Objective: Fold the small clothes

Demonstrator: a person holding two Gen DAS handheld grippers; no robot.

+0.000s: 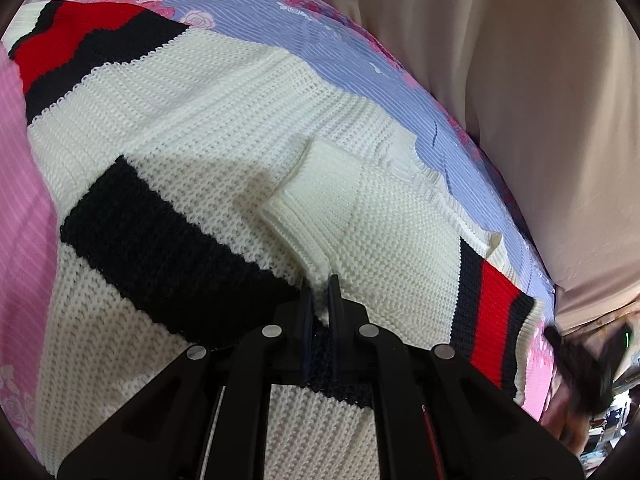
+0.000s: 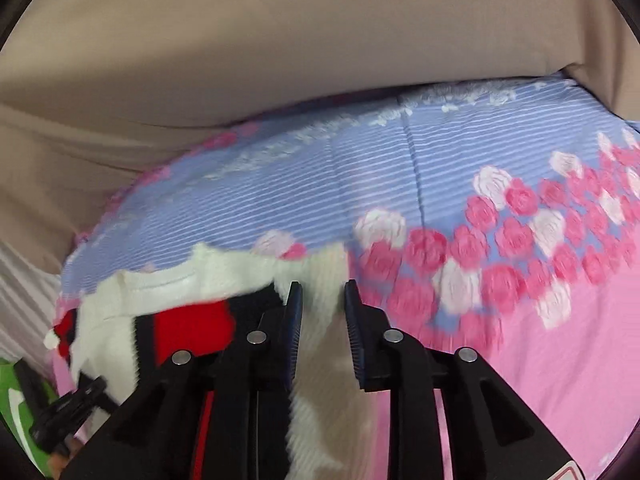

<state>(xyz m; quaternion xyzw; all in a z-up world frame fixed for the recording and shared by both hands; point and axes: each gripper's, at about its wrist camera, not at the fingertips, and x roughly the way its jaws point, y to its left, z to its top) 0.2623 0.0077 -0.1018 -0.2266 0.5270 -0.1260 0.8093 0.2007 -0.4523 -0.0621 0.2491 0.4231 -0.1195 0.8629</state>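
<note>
A white knit sweater (image 1: 208,120) with black and red stripes lies spread on a floral bedsheet (image 1: 320,28). My left gripper (image 1: 322,292) is shut on a fold of the sweater's sleeve, next to its white ribbed cuff (image 1: 320,196). In the right wrist view, my right gripper (image 2: 322,304) is open over the sweater's white edge (image 2: 320,360), with knit fabric lying between and under the jaws. The sweater's red and black stripes (image 2: 192,328) lie left of it. The right gripper also shows in the left wrist view (image 1: 580,368) at the far right.
The blue and pink rose-print sheet (image 2: 440,184) covers the bed. Beige fabric (image 2: 280,40) rises behind it like a wall. A green object (image 2: 16,396) sits at the lower left of the right wrist view.
</note>
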